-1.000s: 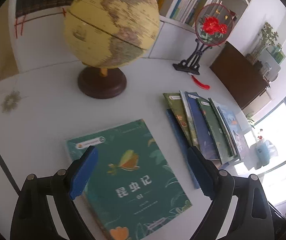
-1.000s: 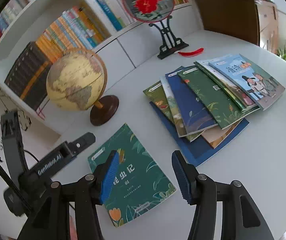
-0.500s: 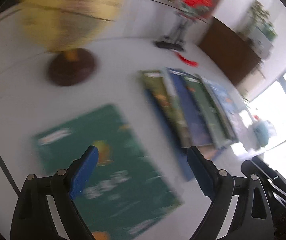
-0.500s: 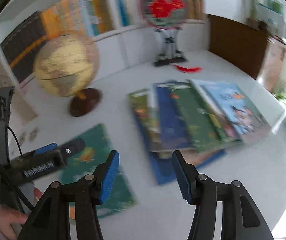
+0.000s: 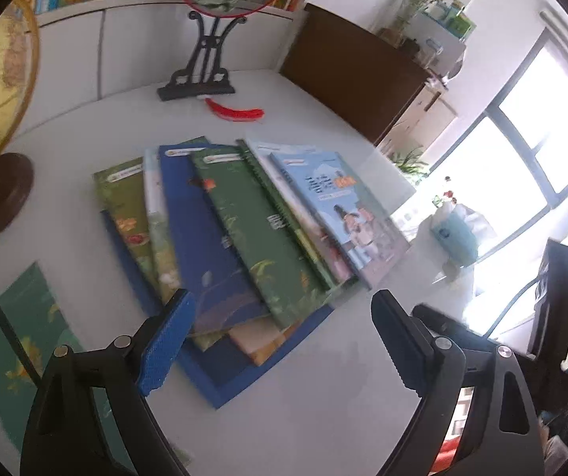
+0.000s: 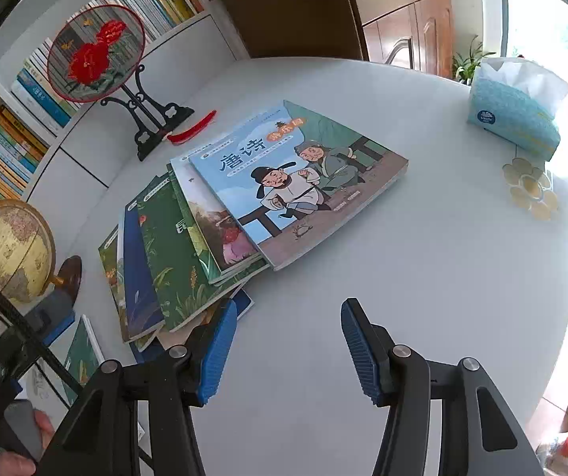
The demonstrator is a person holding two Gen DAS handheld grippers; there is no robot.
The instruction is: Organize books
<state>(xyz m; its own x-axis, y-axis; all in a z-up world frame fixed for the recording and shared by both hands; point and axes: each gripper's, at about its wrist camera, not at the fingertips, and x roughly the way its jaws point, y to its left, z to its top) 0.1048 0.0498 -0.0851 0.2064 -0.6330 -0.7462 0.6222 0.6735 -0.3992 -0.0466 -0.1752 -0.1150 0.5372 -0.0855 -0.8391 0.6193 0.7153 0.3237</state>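
A fanned stack of thin paperback books lies on the round white table, a light blue illustrated book topmost, a lone teal-green book lying apart on the globe's side. The left gripper hangs wide open over the stack's near edge, holding nothing. The right gripper stands half open above bare tabletop beside the stack, empty
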